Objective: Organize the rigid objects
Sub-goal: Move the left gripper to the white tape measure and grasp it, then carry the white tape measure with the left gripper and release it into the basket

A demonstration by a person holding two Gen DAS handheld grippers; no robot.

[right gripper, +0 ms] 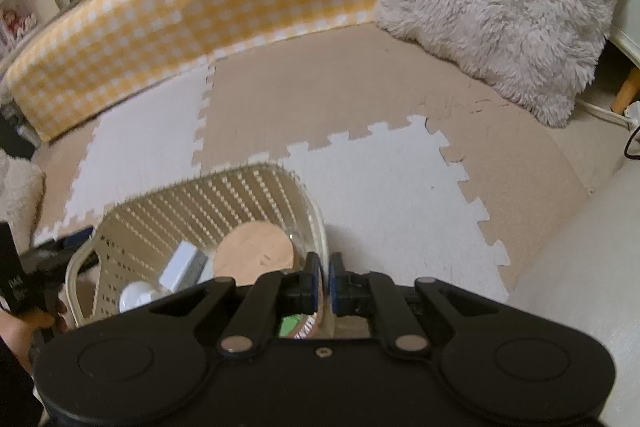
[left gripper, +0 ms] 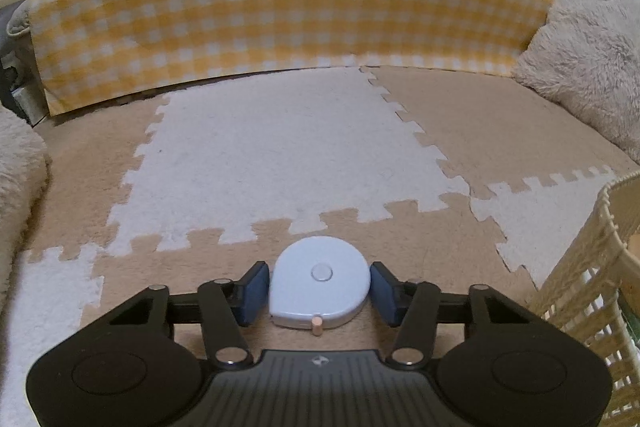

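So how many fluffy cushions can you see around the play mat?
2. One large cream cushion leans at the mat's far right corner beside the yellow checked bumper. Part of a second fluffy cushion shows at the left edge. Others may sit outside the views.

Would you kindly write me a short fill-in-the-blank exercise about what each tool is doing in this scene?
1. The light blue tape measure lies between the left tool's two ____ pads.
2. The floor mat has white and ____ tiles.
3. The right tool is pinched on the rim of the cream ____.
4. The checked cover behind the mat is white and ____.

Missing words: blue; beige; basket; yellow
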